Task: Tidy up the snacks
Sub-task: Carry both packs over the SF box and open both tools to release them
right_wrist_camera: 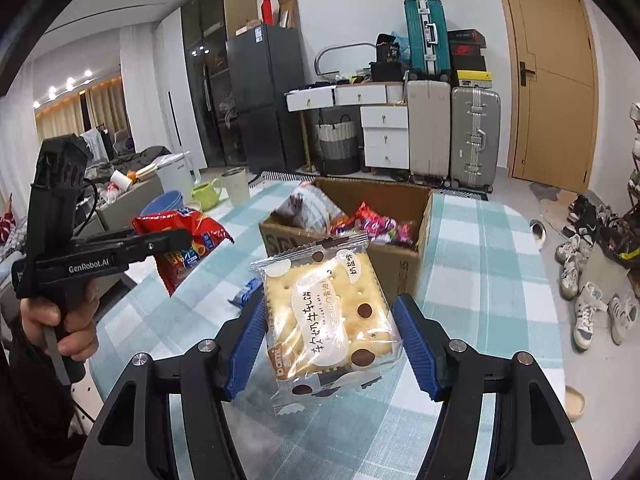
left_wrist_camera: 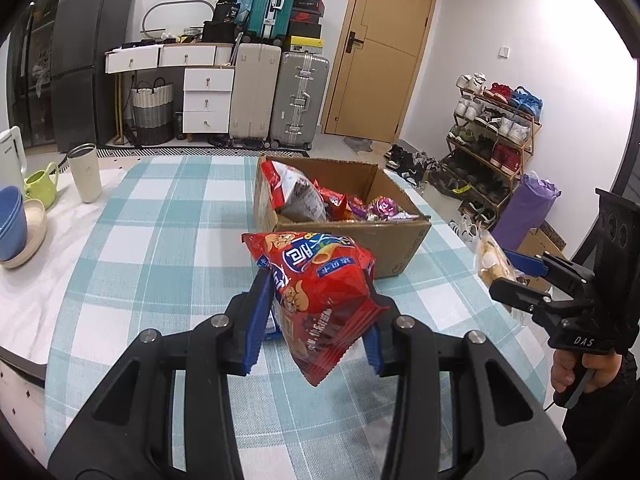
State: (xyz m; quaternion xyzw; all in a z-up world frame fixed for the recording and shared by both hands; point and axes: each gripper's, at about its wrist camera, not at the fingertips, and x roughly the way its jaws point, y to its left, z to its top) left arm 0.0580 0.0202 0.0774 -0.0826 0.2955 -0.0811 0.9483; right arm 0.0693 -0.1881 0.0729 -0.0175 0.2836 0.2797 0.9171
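Checked tablecloth (left_wrist_camera: pixel 168 216), one snack box (left_wrist_camera: pixel 400 248), left gripper (left_wrist_camera: pixel 316 320) clamping one red bag (left_wrist_camera: pixel 320 276), right gripper (right_wrist_camera: pixel 332 344) clamping one cracker pack (right_wrist_camera: pixel 332 320)

We see tablecloth (left_wrist_camera: pixel 168 216): pale teal and white check. Chip bag (left_wrist_camera: pixel 320 292): red, blue label, cartoon figures in orange-brown. Cracker pack (right_wrist_camera: pixel 332 320): clear wrapper, cream-yellow crackers, white panel, brown dots. Box (left_wrist_camera: pixel 400 244): plain brown cardboard, red and purple wrappers inside. Left gripper (left_wrist_camera: pixel 316 320) and right gripper (right_wrist_camera: pixel 330 340): black frames, blue ribbed pads. At ten o'clock in left view we note cream tumbler (left_wrist_camera: pixel 85 172), lime-green mug (left_wrist_camera: pixel 40 186), blue bowls (left_wrist_camera: pixel 12 222).
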